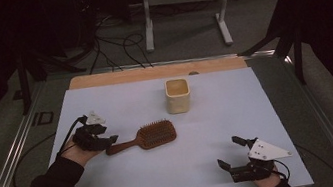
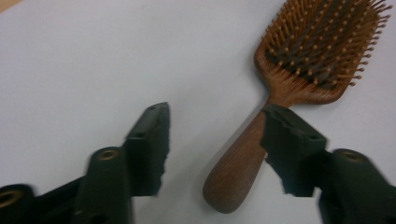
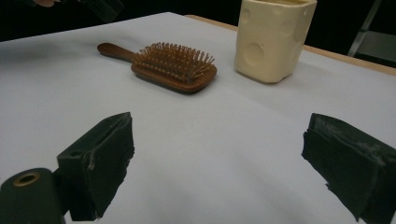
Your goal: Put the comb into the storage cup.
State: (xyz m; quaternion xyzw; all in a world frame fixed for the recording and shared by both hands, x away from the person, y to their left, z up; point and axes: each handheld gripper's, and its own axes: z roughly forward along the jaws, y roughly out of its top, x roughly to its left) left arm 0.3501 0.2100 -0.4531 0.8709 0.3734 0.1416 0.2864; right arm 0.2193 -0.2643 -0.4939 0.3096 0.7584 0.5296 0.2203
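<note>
The left hand-held gripper (image 2: pixel 212 140) has its jaws spread around the handle of the wooden hairbrush (image 2: pixel 299 79), one jaw against the handle's side, the other well clear; nothing is gripped yet. The brush lies bristles up on the white table (image 1: pixel 121 105), handle toward that gripper. This looks like the approach to a pick-up: next the jaws need to close squarely on the handle. The right hand-held gripper (image 1: pixel 232 153) rests wide open and empty near the front edge. A cream cup (image 1: pixel 178 95) stands just behind the brush head, not blocking the grasp.
</note>
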